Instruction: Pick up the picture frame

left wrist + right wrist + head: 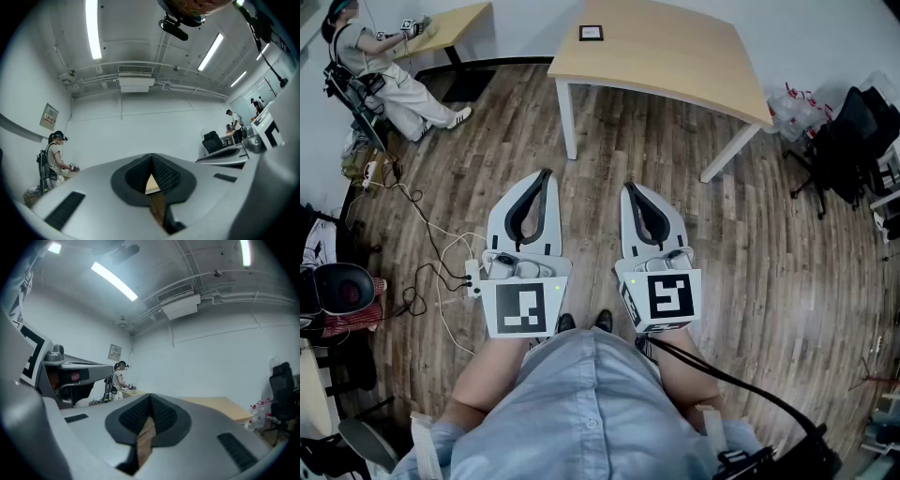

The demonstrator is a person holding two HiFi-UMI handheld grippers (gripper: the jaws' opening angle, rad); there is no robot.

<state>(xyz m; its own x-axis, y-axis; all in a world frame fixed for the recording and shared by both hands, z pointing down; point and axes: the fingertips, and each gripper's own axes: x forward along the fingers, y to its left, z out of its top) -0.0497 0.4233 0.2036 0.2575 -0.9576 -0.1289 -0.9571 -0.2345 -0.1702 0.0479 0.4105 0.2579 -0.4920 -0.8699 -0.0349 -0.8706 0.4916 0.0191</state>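
The picture frame (591, 33), small and dark-rimmed, lies flat near the far edge of a light wooden table (675, 66), well ahead of both grippers. My left gripper (546, 174) and right gripper (629, 187) are held side by side over the wood floor, short of the table. Both point forward, roughly level. Each pair of jaws meets at the tips with nothing between them. The left gripper view (151, 158) shows a sliver of table through its shut jaws. In the right gripper view (150, 398) the table (220, 407) stretches ahead to the right. The frame is not visible in either gripper view.
A person (380, 61) sits at a second table at the far left. Cables (427, 239) trail over the floor on my left. A black office chair (853, 136) and plastic bags (790, 103) stand at the right, past the table's leg (727, 155).
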